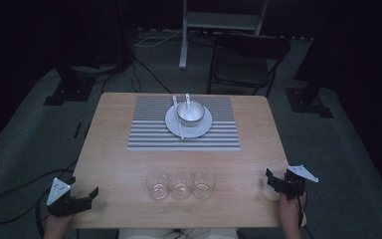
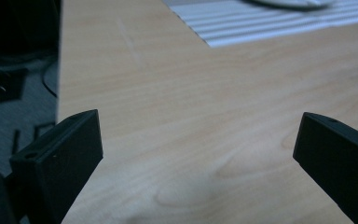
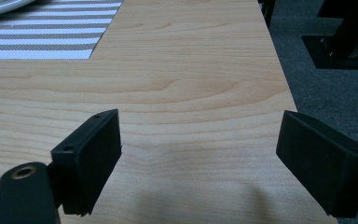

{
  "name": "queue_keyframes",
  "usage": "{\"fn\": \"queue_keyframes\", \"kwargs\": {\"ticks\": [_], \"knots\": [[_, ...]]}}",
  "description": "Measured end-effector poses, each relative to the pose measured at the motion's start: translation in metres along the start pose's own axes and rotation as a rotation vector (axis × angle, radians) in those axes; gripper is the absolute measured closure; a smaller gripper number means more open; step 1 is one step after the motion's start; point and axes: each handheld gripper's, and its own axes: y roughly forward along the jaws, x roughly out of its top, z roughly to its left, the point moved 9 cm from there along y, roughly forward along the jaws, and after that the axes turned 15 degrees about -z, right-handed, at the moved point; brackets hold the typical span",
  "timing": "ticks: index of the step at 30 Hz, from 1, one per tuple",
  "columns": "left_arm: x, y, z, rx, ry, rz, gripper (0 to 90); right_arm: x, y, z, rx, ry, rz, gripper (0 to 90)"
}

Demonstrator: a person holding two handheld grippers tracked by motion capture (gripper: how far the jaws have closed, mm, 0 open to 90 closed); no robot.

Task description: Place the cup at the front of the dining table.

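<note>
Three clear glasses [image 1: 181,185] stand in a row near the table's front edge. Farther back, a striped placemat [image 1: 144,134] carries a white plate [image 1: 171,124] with a metal bowl [image 1: 190,113] on it; a spoon rests in the bowl and a chopstick [image 1: 178,119] lies across the plate. My left gripper [image 1: 87,196] rests at the front left corner, open and empty, its jaws wide apart over bare wood [image 2: 200,135]. My right gripper [image 1: 270,178] sits at the front right edge, also open with nothing between its jaws [image 3: 198,154].
The wooden table [image 1: 109,164] has bare wood on both sides of the glasses. A dark chair [image 1: 243,62] stands behind the table, next to a white stand [image 1: 184,35]. Cables trail over the grey floor at the left.
</note>
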Motion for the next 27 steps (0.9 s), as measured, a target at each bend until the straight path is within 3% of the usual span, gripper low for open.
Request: {"fn": "queue_keyframes", "kwargs": {"ticks": [5,6,11,21,27], "knots": [[-0.001,0.0,-0.002,-0.031,-0.001,0.019,1.9,-0.001,0.0,-0.001,-0.004,0.001,0.012,13.4],[-0.003,0.003,-0.003,-0.055,0.001,0.043,1.8,-0.002,0.0,0.0,-0.006,-0.003,0.017,13.4],[-0.004,0.005,-0.005,-0.075,-0.004,0.057,1.9,-0.002,0.001,0.0,-0.006,-0.007,0.026,13.4],[-0.004,0.008,-0.011,-0.148,-0.059,0.082,1.9,-0.003,0.001,0.0,-0.01,-0.004,0.035,13.4],[-0.003,0.013,-0.022,-0.186,-0.041,0.094,2.3,-0.003,0.001,0.0,-0.013,-0.002,0.036,13.4]]}}
